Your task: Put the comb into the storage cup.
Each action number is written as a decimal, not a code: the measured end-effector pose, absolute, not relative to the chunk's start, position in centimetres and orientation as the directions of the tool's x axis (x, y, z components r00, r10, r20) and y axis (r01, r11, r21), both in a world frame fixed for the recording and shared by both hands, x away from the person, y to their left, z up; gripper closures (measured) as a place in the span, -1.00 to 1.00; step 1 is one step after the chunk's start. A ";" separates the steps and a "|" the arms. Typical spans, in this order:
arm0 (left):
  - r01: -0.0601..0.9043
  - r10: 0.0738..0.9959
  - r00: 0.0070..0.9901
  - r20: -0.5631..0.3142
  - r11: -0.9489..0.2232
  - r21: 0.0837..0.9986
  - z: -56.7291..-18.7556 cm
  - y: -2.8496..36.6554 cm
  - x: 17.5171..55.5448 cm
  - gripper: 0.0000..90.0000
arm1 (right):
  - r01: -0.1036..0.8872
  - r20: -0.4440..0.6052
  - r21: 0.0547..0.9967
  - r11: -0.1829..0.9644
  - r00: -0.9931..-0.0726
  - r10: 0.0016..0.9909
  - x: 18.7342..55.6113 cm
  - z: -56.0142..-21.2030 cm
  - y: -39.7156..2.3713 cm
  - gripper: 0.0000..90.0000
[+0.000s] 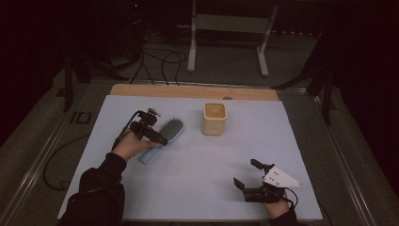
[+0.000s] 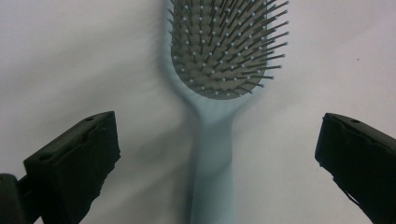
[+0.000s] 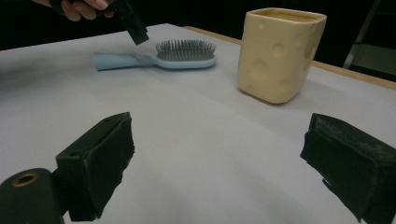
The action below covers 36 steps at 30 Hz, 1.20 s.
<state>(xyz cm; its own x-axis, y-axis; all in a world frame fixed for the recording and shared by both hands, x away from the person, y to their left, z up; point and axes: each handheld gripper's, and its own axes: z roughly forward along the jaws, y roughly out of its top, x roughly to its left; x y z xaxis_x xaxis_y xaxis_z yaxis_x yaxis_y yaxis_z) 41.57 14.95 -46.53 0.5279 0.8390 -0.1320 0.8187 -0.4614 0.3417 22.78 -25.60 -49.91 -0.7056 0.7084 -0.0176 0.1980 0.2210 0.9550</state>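
both grippers are spread: the left gripper (image 2: 217, 154) hangs over the blue hairbrush (image 2: 219, 93) handle, the right gripper (image 3: 219, 168) faces the yellow cup (image 3: 279, 53).

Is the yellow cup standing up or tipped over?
Standing up. The yellow cup sits on its base on the table, open top facing up.

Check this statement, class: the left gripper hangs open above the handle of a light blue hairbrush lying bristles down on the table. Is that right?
Not quite. The hairbrush lies bristles up, as the left gripper view shows plainly. The rest holds: the left gripper hangs above the brush's handle, jaws wide apart on either side of it, and the brush rests on the table.
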 end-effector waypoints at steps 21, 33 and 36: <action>0.824 0.837 0.540 -0.083 -0.506 0.256 -48.7 13.9 42.1 -0.12 | 0.199 -0.016 0.955 0.220 -0.707 0.707 22.8 -49.9 -25.6 -0.82; 0.820 0.826 0.556 -0.093 -0.527 0.225 -49.0 13.8 42.6 0.27 | 0.200 -0.015 0.955 0.220 -0.707 0.707 22.8 -49.9 -25.6 -0.82; 0.814 0.819 0.566 -0.091 -0.538 0.218 -49.0 13.5 42.6 0.35 | 0.201 -0.015 0.954 0.221 -0.707 0.707 22.8 -49.9 -25.6 -0.82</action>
